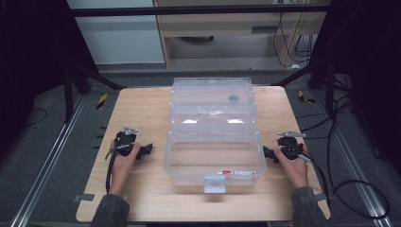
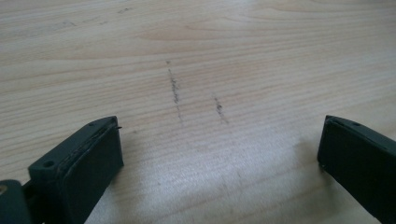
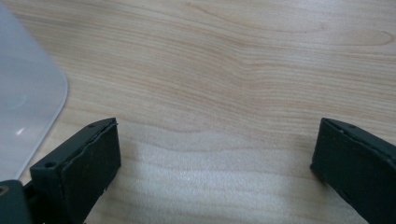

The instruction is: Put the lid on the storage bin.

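Observation:
A clear plastic storage box (image 1: 213, 163) sits in the middle of the wooden table (image 1: 142, 109), its clear lid (image 1: 213, 99) swung open and lying flat behind it. A small dark round thing (image 1: 233, 98) shows through the lid. My left gripper (image 1: 145, 150) rests on the table left of the box, held by a hand, pointing at the box. Its jaws stand wide apart over bare wood (image 2: 219, 140). My right gripper (image 1: 267, 153) lies right of the box, also pointing at it. Its jaws are open, with the box's rounded corner (image 3: 28, 107) just left of them.
The box has a latch tab (image 1: 215, 183) at its front and a red and white label (image 1: 239, 173) on its front rim. Faint pencil marks (image 2: 175, 91) cross the wood. Cables (image 1: 350, 189) trail off the table's right side. Metal rails (image 1: 52, 156) flank the table.

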A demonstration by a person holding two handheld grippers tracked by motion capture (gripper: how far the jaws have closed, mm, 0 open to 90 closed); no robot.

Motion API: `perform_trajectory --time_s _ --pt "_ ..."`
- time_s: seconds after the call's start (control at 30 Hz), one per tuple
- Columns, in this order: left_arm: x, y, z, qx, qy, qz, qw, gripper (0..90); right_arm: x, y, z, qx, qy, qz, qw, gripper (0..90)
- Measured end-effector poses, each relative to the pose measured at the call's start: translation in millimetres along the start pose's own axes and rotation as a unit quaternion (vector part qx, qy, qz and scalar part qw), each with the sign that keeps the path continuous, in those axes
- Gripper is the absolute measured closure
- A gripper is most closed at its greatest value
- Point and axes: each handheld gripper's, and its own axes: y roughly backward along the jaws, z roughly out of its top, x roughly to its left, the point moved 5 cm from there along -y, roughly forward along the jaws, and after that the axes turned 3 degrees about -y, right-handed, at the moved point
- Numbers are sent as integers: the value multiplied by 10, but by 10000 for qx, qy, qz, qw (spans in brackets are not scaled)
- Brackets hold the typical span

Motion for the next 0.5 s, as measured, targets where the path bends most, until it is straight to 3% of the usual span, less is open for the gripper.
perform_trajectory --time_s 0.33,0.37,0.43,0.5 --pt "0 55 -33 -7 -181 -140 9997 23 -56 104 -73 -106 144 161 9997 106" --pt "-19 70 -13 11 -243 -141 9996 30 -70 135 -86 -182 206 227 9994 163" --pt "-31 83 5 0 -289 -156 9995 32 -76 155 -91 -226 273 232 9991 163" --pt "-70 135 50 -22 -384 -199 9991 40 -77 249 -80 -337 579 169 9976 163"
